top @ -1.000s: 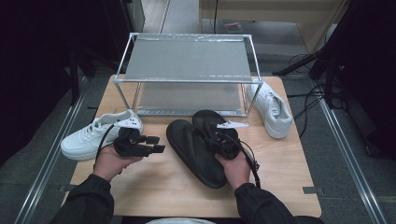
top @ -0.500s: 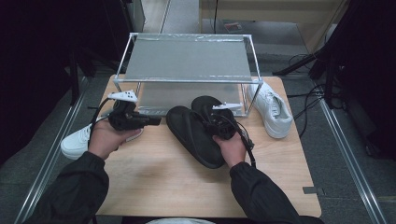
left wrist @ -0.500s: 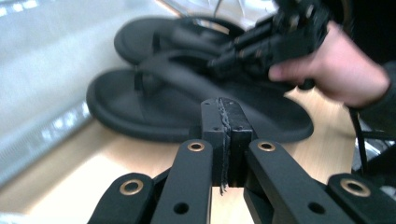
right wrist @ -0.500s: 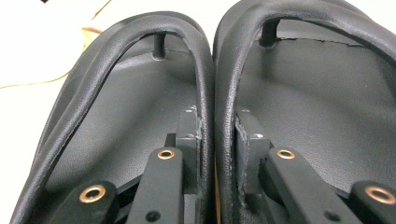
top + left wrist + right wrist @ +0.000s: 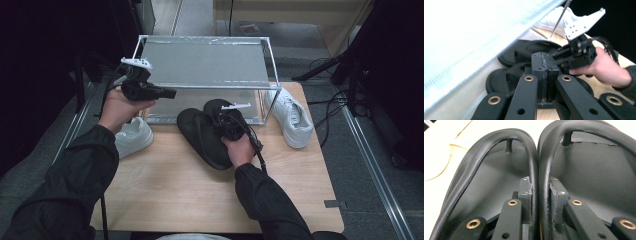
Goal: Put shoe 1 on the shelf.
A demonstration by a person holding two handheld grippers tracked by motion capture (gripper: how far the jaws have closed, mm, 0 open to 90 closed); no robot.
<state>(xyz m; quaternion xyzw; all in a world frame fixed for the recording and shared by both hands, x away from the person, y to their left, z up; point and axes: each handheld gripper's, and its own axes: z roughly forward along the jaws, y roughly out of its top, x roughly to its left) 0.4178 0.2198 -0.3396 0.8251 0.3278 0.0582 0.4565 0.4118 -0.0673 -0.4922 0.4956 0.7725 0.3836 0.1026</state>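
Note:
Two black flip-flops (image 5: 197,134) lie side by side on the wooden table (image 5: 165,195), toes toward a wire shelf rack (image 5: 200,60). My right gripper (image 5: 227,125) is shut on their two inner straps, pinching them together (image 5: 540,200); the left sandal (image 5: 486,177) and the right sandal (image 5: 594,170) flank the jaws. My left gripper (image 5: 167,93) is held up in the air by the rack's left front corner, jaws shut with nothing between them (image 5: 544,65). From there it looks down on the sandals (image 5: 499,80) and the right gripper (image 5: 579,52).
One white sneaker (image 5: 132,137) lies at the table's left edge, partly behind the left forearm. Another white sneaker (image 5: 290,115) lies right of the rack. The rack's mesh top (image 5: 474,37) is close beside the left gripper.
The left hand has lifted away from the left sneaker, up toward the rack's left corner, and its jaws have shut empty. The right hand has slid the sandals a little toward the rack.

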